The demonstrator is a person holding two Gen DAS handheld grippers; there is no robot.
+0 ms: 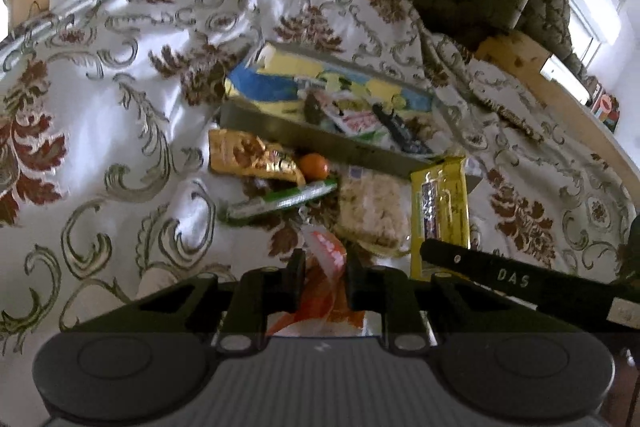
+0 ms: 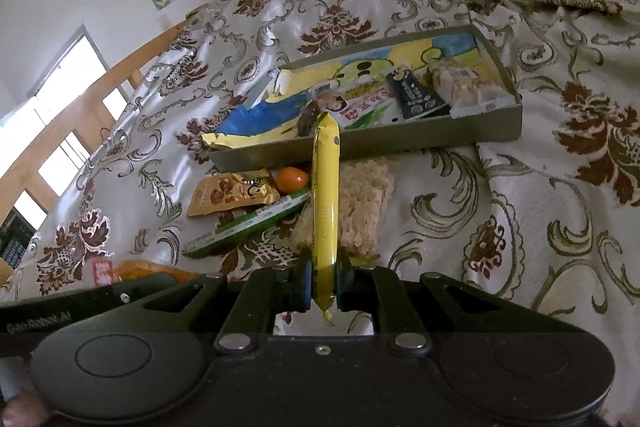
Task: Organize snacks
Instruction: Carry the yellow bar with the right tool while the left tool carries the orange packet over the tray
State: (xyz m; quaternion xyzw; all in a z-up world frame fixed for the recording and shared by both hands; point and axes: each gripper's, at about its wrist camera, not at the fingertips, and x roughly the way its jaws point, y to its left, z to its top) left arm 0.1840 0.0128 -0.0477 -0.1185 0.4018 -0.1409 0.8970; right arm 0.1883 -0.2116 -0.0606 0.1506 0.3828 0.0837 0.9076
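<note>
Two wrist views over a bed spread with a floral cover. We see the right tool pressed together on a yellow bar, which it pinches near one end; the bar points away from the camera, its far end reaching the near wall of the tray. In the left view the same bar appears flat-on, beside the right tool's finger. The left tool stands narrowly apart around an orange packet; we cannot tell whether its pads press the packet. The tray holds a blue-and-yellow sheet, a white-and-red packet, a black sachet and a clear-wrapped snack. Loose on the bed just before the tray lie a gold pouch, an orange ball, a green-and-white stick and a rice cake.
</note>
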